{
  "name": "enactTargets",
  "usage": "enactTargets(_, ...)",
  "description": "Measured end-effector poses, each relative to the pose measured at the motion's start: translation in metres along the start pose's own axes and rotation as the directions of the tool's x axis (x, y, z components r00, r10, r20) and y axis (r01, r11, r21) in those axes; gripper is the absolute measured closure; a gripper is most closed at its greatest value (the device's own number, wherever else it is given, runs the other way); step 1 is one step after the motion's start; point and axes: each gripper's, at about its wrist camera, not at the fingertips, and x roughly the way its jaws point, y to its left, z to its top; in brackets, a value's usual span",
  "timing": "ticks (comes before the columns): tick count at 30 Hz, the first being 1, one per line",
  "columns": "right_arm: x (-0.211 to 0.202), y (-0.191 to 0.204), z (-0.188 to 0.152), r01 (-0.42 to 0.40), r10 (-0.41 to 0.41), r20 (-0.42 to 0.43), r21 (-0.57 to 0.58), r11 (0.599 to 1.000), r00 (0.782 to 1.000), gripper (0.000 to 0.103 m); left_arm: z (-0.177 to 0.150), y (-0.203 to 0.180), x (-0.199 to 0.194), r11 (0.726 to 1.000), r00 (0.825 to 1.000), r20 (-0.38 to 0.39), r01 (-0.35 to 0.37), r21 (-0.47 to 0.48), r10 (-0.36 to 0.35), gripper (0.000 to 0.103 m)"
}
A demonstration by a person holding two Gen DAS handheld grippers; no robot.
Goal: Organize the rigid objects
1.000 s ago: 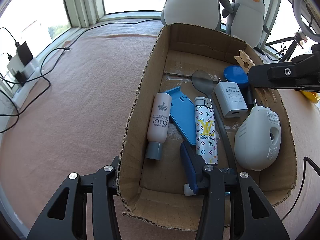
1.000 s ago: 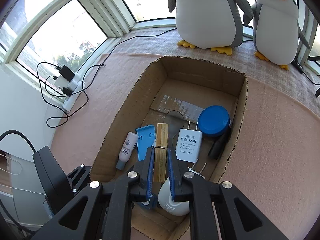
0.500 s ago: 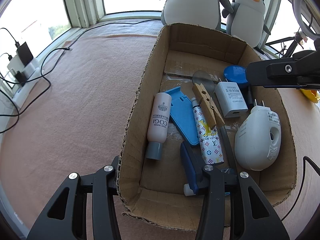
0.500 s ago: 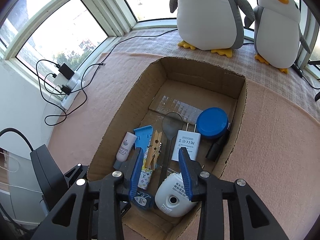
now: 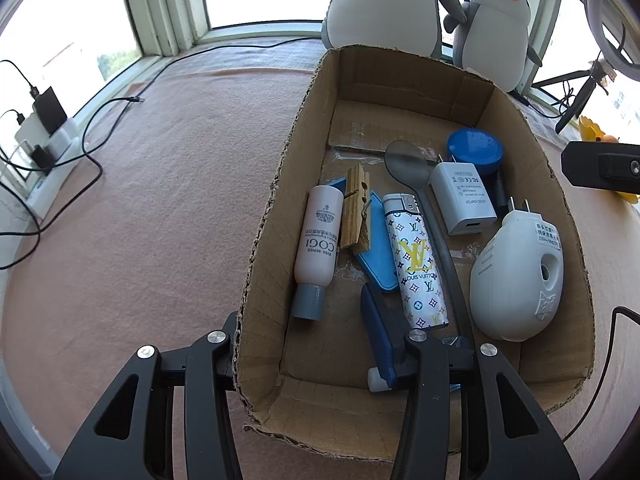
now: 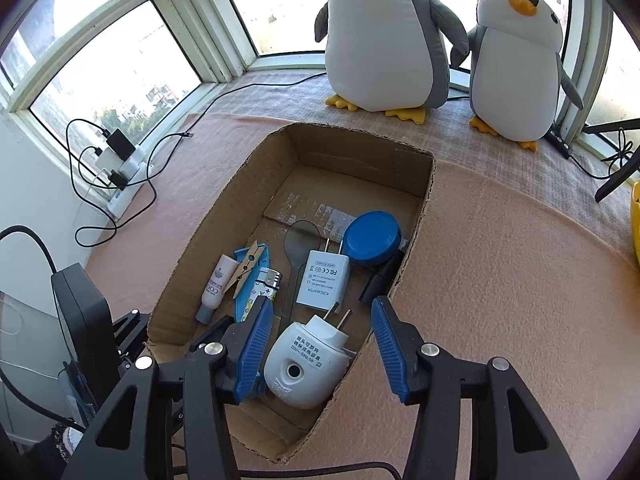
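The right gripper (image 6: 318,350) is hanging empty, jaws just spread; the clothespin (image 6: 245,269) is lying ahead-left, pointing away, inside the box (image 6: 416,236).

Window-sill bystanders on a pink felt cloth (image 6: 500,280)

Two grey-and-white plush penguins, a large one (image 6: 384,36) and a smaller orange-beaked one (image 6: 520,68), stand side by side before the windows. At left, a white power strip (image 6: 124,176) carries black and white chargers with trailing black cables (image 5: 92,140). A black tripod's legs (image 5: 576,96) show at right.
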Motion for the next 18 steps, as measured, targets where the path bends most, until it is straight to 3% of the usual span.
enactTargets(3,-0.007,-0.004,-0.004,0.016,-0.016,0.013,0.000,1.000,1.000,0.054,0.001,-0.001,0.000,1.000,1.000,-0.004,-0.006,0.005,0.006,0.056)
enactTargets(7,-0.017,-0.009,-0.011,0.036,-0.036,0.034,-0.005,0.999,0.999,0.045,0.003,-0.002,0.001,1.000,1.000,-0.012,-0.020,0.018,0.020,0.056)
enactTargets(18,-0.071,-0.021,-0.035,0.062,-0.067,0.141,0.037,0.997,0.988,0.044,0.014,0.002,-0.034,1.000,0.999,0.041,-0.016,0.007,0.016,0.050)
